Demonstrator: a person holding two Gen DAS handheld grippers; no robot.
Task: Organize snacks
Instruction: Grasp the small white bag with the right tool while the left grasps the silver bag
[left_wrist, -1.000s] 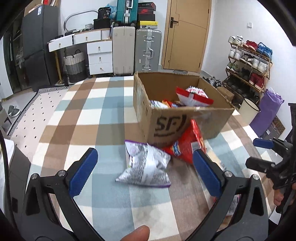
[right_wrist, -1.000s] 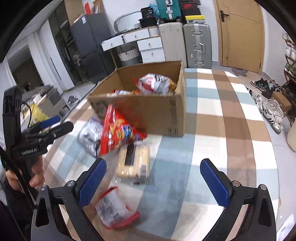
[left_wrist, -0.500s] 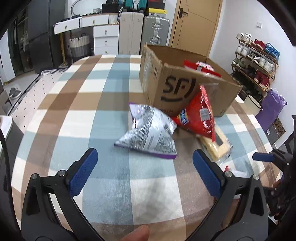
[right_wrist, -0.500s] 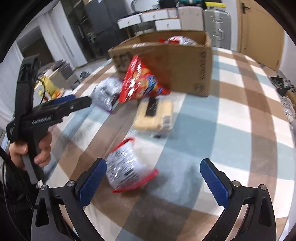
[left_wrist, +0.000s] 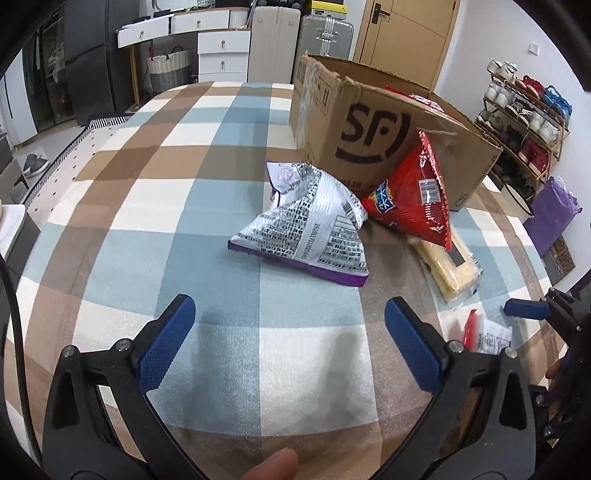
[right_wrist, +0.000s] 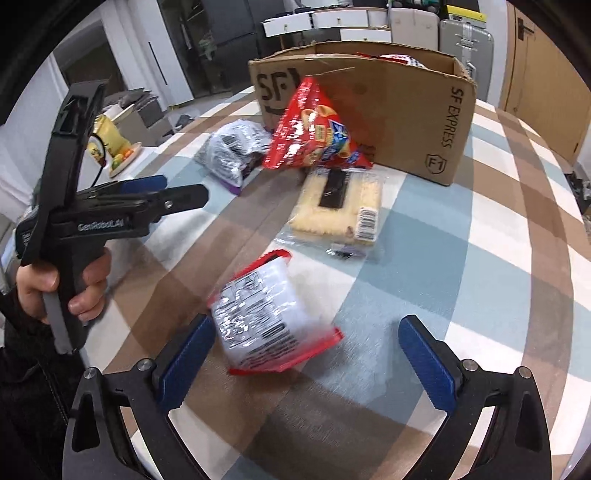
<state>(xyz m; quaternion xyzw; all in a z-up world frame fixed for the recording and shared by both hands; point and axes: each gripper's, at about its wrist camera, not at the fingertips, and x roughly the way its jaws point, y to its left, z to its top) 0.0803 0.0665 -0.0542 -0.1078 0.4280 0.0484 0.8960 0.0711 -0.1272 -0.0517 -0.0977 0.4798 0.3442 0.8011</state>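
I've got the SF cardboard box (right_wrist: 373, 110) at the far end of the plaid tabletop (left_wrist: 166, 206), w/ the red chip bag (right_wrist: 314, 133) leaning on its front, the silver-purple bag (left_wrist: 310, 225) and the yellow cracker pack (right_wrist: 338, 201) lying just before it. Nearest is the small red-edged white packet (right_wrist: 266, 314), right ahead of my right gripper (right_wrist: 306, 365), jaws wide open & empty, packet offset toward the left pad, long axis diagonal across the gap. Left gripper (left_wrist: 288, 347) also open & empty, packet off to its right, so I reckon the right takes it

A home: shoe rack (left_wrist: 524, 110), suitcases (left_wrist: 295, 40), white drawers (left_wrist: 221, 48), wooden door (left_wrist: 406, 33), checked tablecloth (left_wrist: 184, 177).
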